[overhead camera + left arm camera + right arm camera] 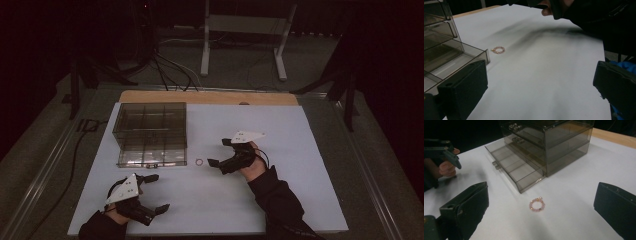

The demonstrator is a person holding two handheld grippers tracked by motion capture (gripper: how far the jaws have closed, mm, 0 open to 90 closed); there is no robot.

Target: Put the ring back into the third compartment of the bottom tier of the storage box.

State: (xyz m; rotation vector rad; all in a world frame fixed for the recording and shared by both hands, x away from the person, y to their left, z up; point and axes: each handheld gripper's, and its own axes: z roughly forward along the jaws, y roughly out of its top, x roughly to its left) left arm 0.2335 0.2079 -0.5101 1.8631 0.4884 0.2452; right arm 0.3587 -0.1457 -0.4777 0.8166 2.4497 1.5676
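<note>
A small pink beaded bracelet (537, 205) is seen lying on the white table sheet (300, 200), just beside the smoky transparent plastic drawer box (150, 132), whose bottom drawer is pulled out; its beads are hard to make out from above. The right gripper (219, 152) is held near it, jaws wide apart and empty; the left gripper (156, 192) is likewise spread and empty; the room behind is dark.

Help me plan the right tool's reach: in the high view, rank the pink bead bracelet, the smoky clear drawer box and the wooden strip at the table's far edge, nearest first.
From the right tool:
1. Pink bead bracelet, just to its left on the white tabletop.
2. Smoky clear drawer box, farther left, bottom drawer pulled open.
3. Wooden strip, along the table's far edge.
</note>
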